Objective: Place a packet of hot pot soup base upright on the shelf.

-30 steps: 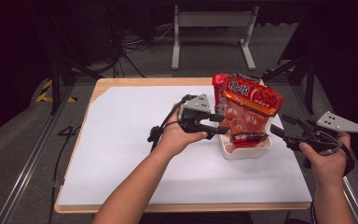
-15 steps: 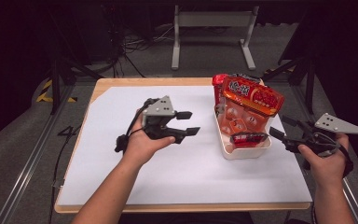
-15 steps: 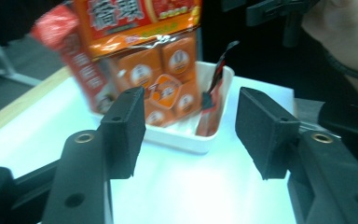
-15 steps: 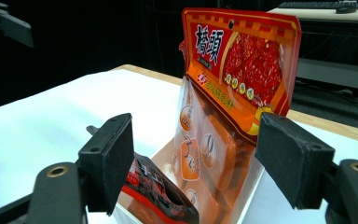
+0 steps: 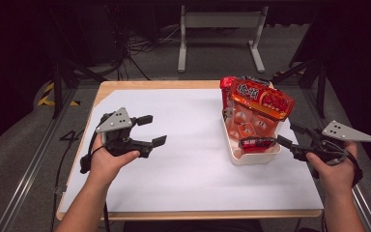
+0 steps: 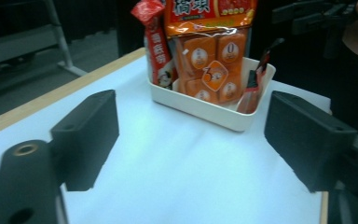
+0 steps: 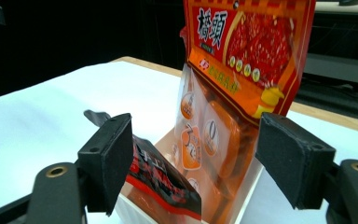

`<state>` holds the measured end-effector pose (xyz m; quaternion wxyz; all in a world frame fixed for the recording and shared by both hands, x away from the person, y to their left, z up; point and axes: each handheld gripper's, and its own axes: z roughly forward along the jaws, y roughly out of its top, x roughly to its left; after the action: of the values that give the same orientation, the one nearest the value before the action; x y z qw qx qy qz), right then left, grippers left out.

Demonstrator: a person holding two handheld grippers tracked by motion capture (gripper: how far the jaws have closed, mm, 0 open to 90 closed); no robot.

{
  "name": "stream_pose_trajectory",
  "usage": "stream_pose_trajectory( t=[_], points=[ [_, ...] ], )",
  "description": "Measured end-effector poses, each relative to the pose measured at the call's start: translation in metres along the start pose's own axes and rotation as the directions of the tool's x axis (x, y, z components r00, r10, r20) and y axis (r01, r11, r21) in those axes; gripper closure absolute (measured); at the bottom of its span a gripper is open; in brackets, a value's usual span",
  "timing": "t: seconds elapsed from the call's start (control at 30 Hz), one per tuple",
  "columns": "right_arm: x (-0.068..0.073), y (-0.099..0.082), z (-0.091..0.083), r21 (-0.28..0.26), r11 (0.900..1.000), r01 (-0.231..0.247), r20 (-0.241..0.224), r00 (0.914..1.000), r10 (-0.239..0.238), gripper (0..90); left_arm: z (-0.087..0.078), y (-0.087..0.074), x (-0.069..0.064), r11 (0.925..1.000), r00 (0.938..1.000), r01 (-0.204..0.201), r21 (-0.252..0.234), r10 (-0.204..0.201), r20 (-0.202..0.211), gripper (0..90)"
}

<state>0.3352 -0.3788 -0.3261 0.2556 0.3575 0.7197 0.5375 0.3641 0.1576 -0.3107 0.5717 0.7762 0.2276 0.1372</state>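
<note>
Three snack packets stand in a shallow white plastic tray (image 5: pixel 251 157), and the nearest to any jaws is a small dark red-and-black sachet (image 5: pixel 257 143) leaning at the tray's near end. In the right gripper view that sachet lies just ahead of the jaws, low and toward the left one, its top corner poking out past the left pad; I cannot tell whether it touches that pad. The right gripper (image 5: pixel 286 136) holds its jaws wide, the pads standing clear on either side of the tray's end with nothing pressed between them.

Behind the sachet, straight ahead between the right jaws, stands a tall orange-and-red bag of individually wrapped orange sweets (image 7: pixel 228 93), upright and tilted slightly, its printed header rising above both pads. In the left gripper view a slim red stick packet (image 6: pixel 157 44) stands at the tray's far corner beside the bag.

The left gripper (image 5: pixel 151 130) hovers over the white table sheet (image 5: pixel 183 183), well apart from the tray, which sits ahead of its jaws and beyond them. Its jaws have just been opening and now stand wide, with only bare sheet between them.
</note>
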Motion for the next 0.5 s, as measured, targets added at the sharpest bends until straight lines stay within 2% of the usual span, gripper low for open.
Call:
stream_pose_trajectory(
  t=[0.1,0.2,0.27,0.4,0.5],
  points=[
    [-0.001,-0.004,0.002,0.007,1.0,-0.003,-0.002,1.0,0.003,27.9,-0.005,-0.007,0.002,1.0,0.9999,-0.002,0.006,0.002,-0.012,14.3],
    [0.001,-0.009,0.003,0.015,0.9999,-0.004,-0.005,1.0,0.004,27.9,-0.011,-0.023,0.007,0.9995,0.9993,0.016,0.026,-0.015,-0.034,11.0],
    [0.001,-0.01,0.004,0.01,1.0,0.001,-0.007,1.0,-0.001,27.9,-0.012,-0.027,0.009,0.9994,0.9989,0.021,0.027,-0.02,-0.043,10.4],
    [0.002,-0.016,0.004,0.009,1.0,-0.003,-0.011,0.9999,0.004,27.9,-0.016,-0.046,0.016,0.9981,0.9954,0.048,0.038,-0.045,-0.084,9.0],
    [0.002,-0.023,0.005,0.021,0.9997,-0.009,-0.018,0.9998,0.01,27.9,-0.019,-0.062,0.02,0.9973,0.9903,0.064,0.035,-0.059,-0.125,8.6]
  ],
)
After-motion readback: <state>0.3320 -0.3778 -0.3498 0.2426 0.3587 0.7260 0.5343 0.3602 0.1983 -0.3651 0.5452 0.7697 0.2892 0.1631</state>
